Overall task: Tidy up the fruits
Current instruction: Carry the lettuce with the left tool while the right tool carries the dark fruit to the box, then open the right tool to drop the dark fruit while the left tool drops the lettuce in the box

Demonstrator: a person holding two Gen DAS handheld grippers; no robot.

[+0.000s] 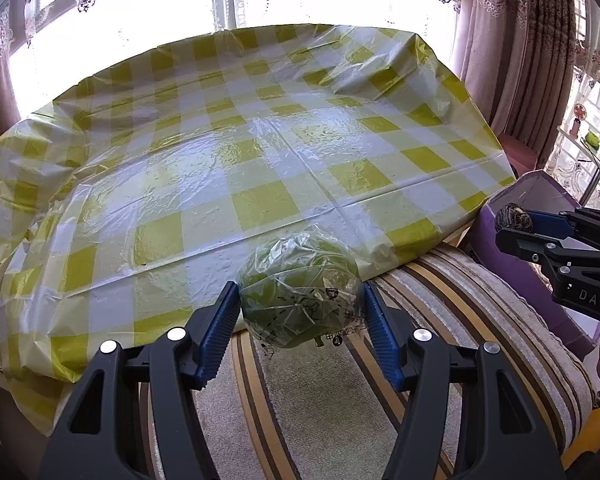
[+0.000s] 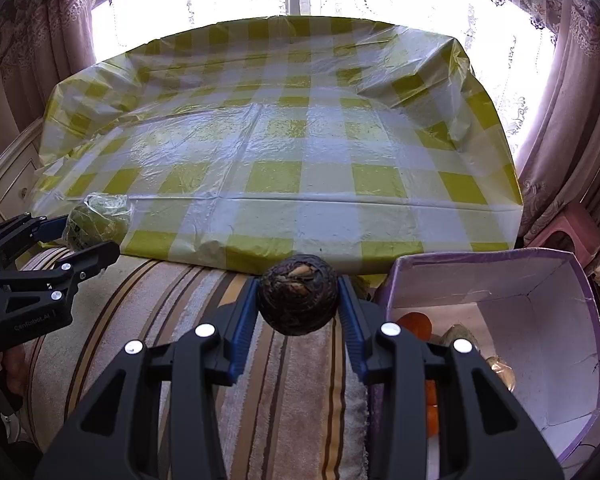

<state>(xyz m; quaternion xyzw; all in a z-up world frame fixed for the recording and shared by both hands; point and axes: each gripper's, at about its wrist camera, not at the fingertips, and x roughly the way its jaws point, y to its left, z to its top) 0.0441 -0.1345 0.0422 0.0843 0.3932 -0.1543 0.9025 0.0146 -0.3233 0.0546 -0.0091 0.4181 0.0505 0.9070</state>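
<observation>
My left gripper (image 1: pixel 300 312) is shut on a green round fruit wrapped in clear plastic (image 1: pixel 298 290), held over the near edge of the table; it also shows in the right wrist view (image 2: pixel 96 222). My right gripper (image 2: pixel 298 300) is shut on a dark brown wrinkled round fruit (image 2: pixel 298 294), held above the striped cushion just in front of the table edge; it shows in the left wrist view (image 1: pixel 514 218) too. A purple box (image 2: pixel 500 280) to the right holds orange fruits (image 2: pixel 416 324) and other wrapped fruit (image 2: pixel 460 336).
A table under a yellow-and-white checked plastic cloth (image 2: pixel 284 152) fills the middle, its far corners raised. A striped cushion (image 2: pixel 204 320) lies in front of it. A pink stool (image 2: pixel 560 232) stands at the right. Curtains and a bright window are behind.
</observation>
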